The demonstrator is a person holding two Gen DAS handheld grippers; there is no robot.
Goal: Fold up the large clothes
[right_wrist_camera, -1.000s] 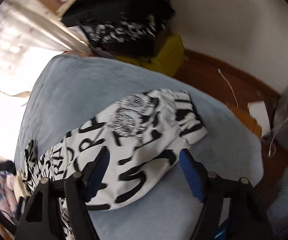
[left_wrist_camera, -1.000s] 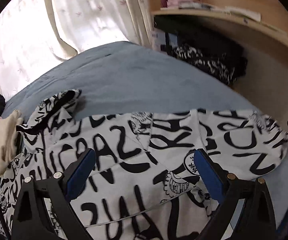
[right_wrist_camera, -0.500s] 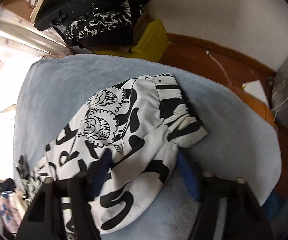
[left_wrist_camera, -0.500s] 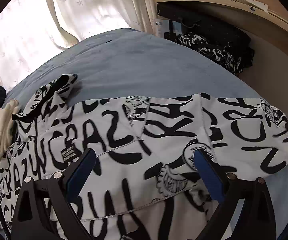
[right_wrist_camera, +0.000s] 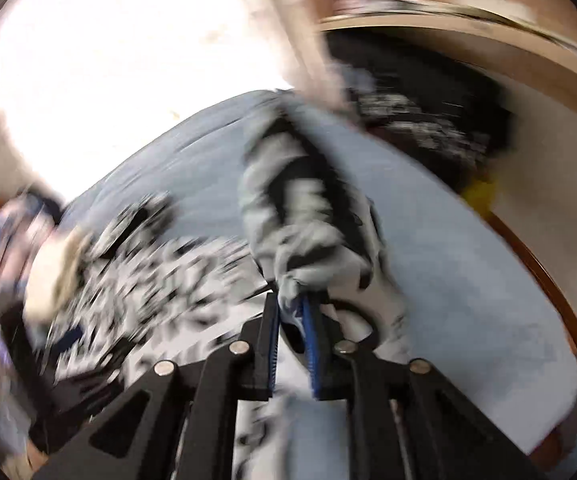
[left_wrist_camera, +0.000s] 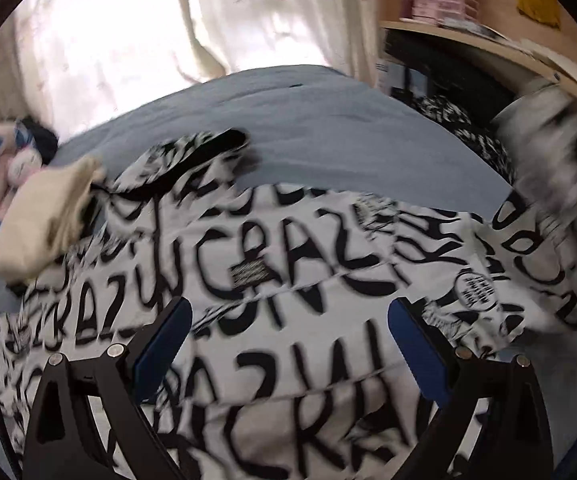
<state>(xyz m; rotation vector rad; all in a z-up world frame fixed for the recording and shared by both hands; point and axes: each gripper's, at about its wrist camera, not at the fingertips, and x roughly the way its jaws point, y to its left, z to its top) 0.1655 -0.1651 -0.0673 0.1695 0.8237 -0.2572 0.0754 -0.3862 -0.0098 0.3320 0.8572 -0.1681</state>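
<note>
Across the bed (left_wrist_camera: 308,128), garment (left_wrist_camera: 288,280) lies sideways; sleeve (right_wrist_camera: 300,216) seemingly raised.

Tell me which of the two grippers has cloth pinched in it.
The right gripper: its fingers have just been closing and clamp a fold of the black-and-white printed garment. The left gripper hangs wide open above it.
</note>
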